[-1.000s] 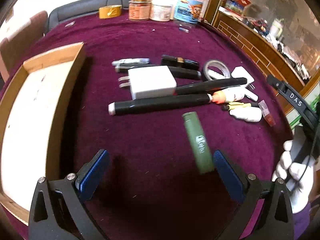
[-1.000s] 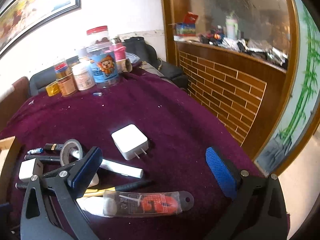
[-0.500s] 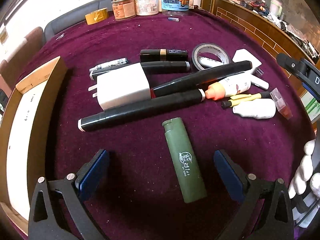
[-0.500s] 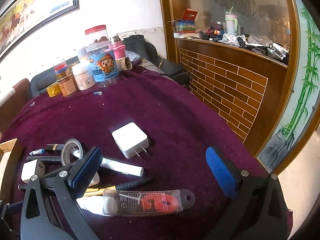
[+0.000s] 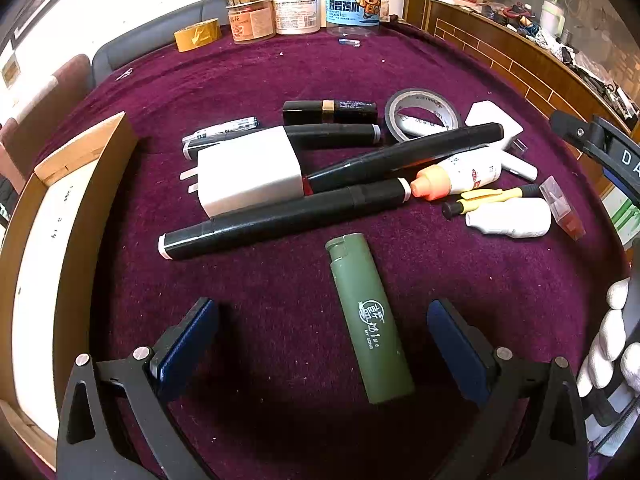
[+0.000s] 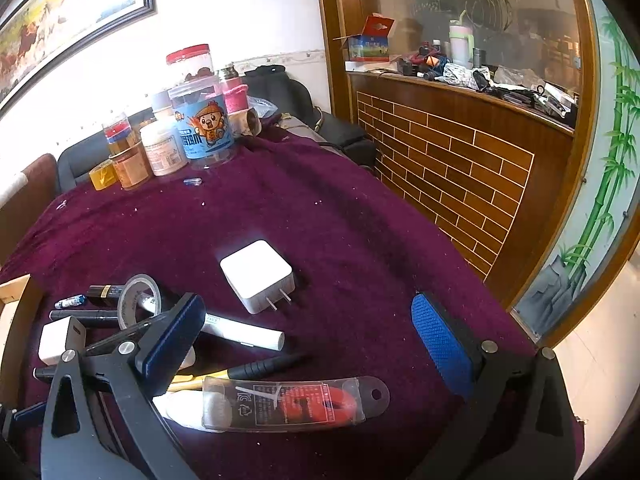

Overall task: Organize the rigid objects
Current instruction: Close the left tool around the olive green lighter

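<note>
My left gripper (image 5: 322, 344) is open, its blue pads either side of a green lighter (image 5: 368, 320) lying on the maroon cloth, not touching it. Beyond lie black markers (image 5: 280, 220), a white charger (image 5: 250, 174), a black lipstick tube (image 5: 330, 112), a tape roll (image 5: 422, 114), a glue bottle (image 5: 460, 174) and a small white bottle (image 5: 510, 222). A wooden tray (image 5: 52, 216) stands at the left. My right gripper (image 6: 308, 340) is open and empty above a clear packet with a red item (image 6: 296, 402), near a second white charger (image 6: 258, 274).
Jars and bottles (image 5: 296, 8) and a yellow tape roll (image 5: 198, 34) stand at the table's far edge. The table's right edge (image 6: 500, 308) drops off beside a brick-patterned counter (image 6: 460, 168). A white-gloved hand (image 5: 612, 344) holds the right gripper.
My left gripper has moved forward and lower towards the green lighter, which now lies between its pads. The right gripper has barely moved.
</note>
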